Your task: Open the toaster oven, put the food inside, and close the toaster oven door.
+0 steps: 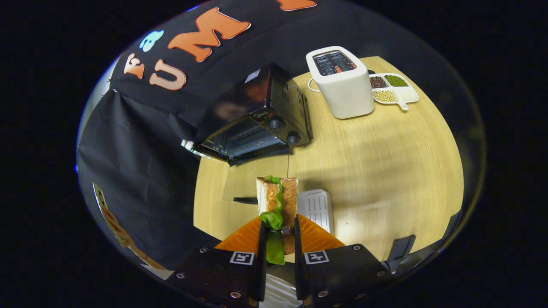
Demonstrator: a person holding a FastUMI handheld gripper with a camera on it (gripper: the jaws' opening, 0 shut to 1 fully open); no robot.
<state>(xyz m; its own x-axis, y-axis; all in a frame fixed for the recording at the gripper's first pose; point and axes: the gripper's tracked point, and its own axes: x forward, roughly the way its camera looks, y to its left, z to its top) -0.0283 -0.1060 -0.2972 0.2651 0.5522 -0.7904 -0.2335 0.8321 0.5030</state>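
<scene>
Surface (385, 171): a light wooden top with a seam running from the toaster oven toward the fingers; it carries all the things below.
Toaster oven (257, 115): black, at the far left part of the surface, against the black cloth wall. Its glass door hangs open and down at the front. Two round knobs sit on its right side panel. There is a small white label on top and a small word above the knobs, both too small to read.
Toaster (341, 83): white, with two slots on top, standing to the right of the toaster oven and well apart from it.
Divided dish (393, 88): white, with a short handle, just beside the toaster on its right; it has dark red, green and pale beans in separate compartments.
White tray (317, 207): ribbed, lying on the surface just right of the sandwich.
Sandwich (277, 201): toasted bread with green lettuce, held upright in front of the toaster oven, not inside it.
Hand-held gripper (277, 239): nearly closed, both fingers pressing the lower part of the sandwich between them.
</scene>
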